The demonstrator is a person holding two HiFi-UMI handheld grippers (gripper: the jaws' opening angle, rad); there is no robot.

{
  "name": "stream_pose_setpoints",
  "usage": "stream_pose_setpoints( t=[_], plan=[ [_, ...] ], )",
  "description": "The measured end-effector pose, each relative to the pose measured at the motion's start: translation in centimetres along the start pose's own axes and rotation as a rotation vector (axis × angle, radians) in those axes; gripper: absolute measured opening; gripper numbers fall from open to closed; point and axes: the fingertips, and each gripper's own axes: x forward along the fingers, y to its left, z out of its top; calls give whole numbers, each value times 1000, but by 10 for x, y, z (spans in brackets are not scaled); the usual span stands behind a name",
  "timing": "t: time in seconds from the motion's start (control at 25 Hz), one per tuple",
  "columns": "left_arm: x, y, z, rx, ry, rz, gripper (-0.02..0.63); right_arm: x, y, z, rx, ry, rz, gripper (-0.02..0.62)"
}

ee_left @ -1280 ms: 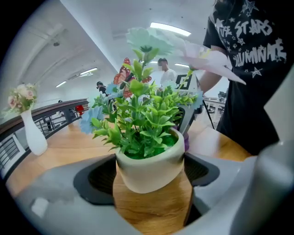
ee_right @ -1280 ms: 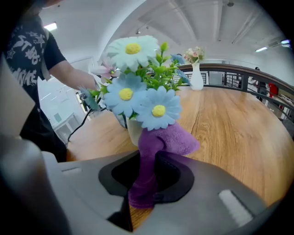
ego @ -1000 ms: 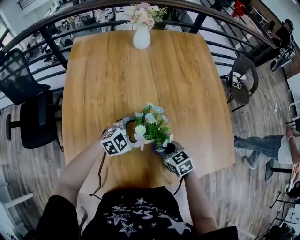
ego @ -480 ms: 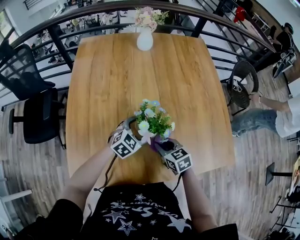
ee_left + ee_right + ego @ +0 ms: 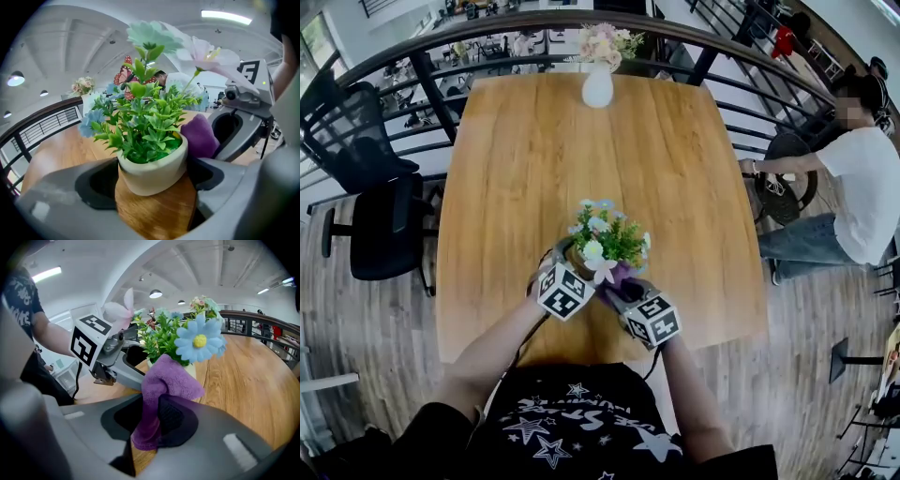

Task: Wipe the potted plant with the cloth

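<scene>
Left claw (image 5: 151,174) closed round the potted plant (image 5: 150,140), lower centre of frame; right claw (image 5: 154,420) pinching the purple cloth (image 5: 166,380), cloth touching the pot

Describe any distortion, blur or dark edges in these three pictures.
Head view: the fisheye lens bends the railing into an arc. Left gripper view: the potted plant is sharp, the near foreground soft, the corners black. Right gripper view: the cloth is sharp, the near foreground blurred.
</scene>
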Motion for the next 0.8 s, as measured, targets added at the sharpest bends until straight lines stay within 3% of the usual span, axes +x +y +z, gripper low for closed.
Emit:
stream_pose_setpoints(
  t=[0.16,0.28,0.64,0.8],
  plan=[
    [-2,0,-3,-21,5,35,482,1,-1,-1,-20,13,6,84],
    [-6,-3,-9,19,21,48,451,-2,-9,-2,-13,13,-17,84],
    [-17,-17,-19,-4,13,-11,449,-4,-27,-1,4,9,-39,84],
    [-25,-22,-27,26,25,-61,449,-3,-32,-1,5,16,-44,84]
  ],
)
